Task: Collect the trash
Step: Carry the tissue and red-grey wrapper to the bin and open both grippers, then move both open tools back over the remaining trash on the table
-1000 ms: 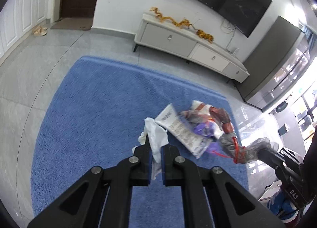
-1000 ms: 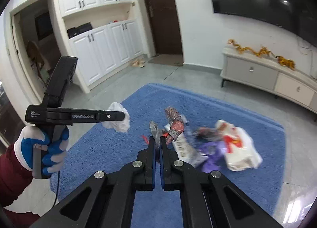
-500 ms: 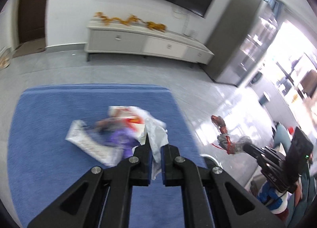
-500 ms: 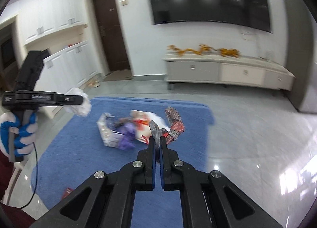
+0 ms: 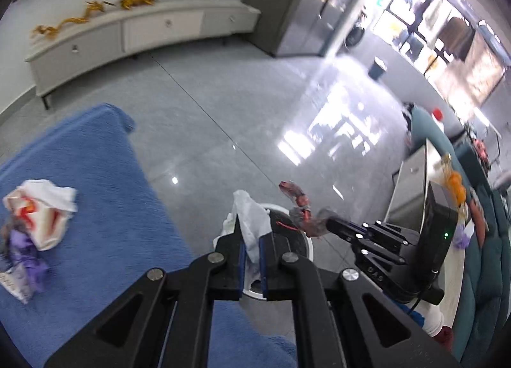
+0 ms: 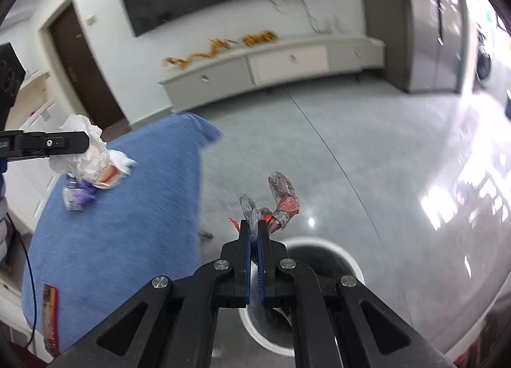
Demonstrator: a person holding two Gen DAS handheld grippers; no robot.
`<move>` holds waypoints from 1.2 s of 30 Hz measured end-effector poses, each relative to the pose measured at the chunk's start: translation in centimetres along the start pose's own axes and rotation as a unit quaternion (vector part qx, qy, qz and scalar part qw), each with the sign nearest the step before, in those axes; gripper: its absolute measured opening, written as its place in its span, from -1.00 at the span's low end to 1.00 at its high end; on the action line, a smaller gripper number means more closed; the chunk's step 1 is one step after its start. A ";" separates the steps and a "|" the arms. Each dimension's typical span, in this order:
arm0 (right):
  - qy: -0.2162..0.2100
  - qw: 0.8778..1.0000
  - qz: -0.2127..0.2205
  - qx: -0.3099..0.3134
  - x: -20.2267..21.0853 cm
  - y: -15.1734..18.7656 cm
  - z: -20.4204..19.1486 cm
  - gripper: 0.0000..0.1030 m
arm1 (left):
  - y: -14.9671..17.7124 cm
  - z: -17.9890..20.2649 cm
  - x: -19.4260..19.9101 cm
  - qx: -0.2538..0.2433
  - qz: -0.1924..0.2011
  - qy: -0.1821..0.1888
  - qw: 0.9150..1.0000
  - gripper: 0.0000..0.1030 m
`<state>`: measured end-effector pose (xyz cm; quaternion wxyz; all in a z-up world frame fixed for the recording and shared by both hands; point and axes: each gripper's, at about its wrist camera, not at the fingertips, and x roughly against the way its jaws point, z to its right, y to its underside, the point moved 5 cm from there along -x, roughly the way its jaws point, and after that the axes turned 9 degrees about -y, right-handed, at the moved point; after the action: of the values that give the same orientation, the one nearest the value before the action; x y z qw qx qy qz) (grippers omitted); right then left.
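My left gripper (image 5: 251,238) is shut on a crumpled white tissue (image 5: 250,218), held over the near rim of a round white trash bin (image 5: 308,241) on the grey floor. My right gripper (image 6: 253,227) is shut on a twisted clear-and-red plastic wrapper (image 6: 281,198), just above the same trash bin (image 6: 348,259). In the left wrist view the right gripper (image 5: 330,226) reaches in from the right with the wrapper (image 5: 300,208) over the bin. In the right wrist view the left gripper (image 6: 86,142) and its tissue (image 6: 84,150) sit at the far left.
A blue rug (image 5: 105,208) holds a leftover pile: a white-and-red bag (image 5: 41,211), purple trash (image 5: 27,253) and a printed packet. A red packet (image 6: 51,313) lies on the rug's near corner. A white TV cabinet (image 6: 271,67) lines the wall; a teal sofa (image 5: 479,240) stands at right.
Both grippers have swung right, away from the pile on the rug, to the trash bin on the bare floor. Each keeps its hold on its piece of trash.
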<state>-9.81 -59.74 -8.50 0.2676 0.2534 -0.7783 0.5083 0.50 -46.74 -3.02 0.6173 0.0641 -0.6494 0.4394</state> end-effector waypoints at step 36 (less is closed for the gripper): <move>0.005 0.999 -0.002 -0.054 -1.2 -1.1 1.8 -0.52 | -3.2 -9.0 6.5 0.037 0.067 -0.019 0.997 -0.10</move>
<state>-8.49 -61.67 -9.15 0.2861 0.2375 -0.8028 0.4661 7.72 -39.84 2.75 0.5713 0.0514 -0.6467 0.5027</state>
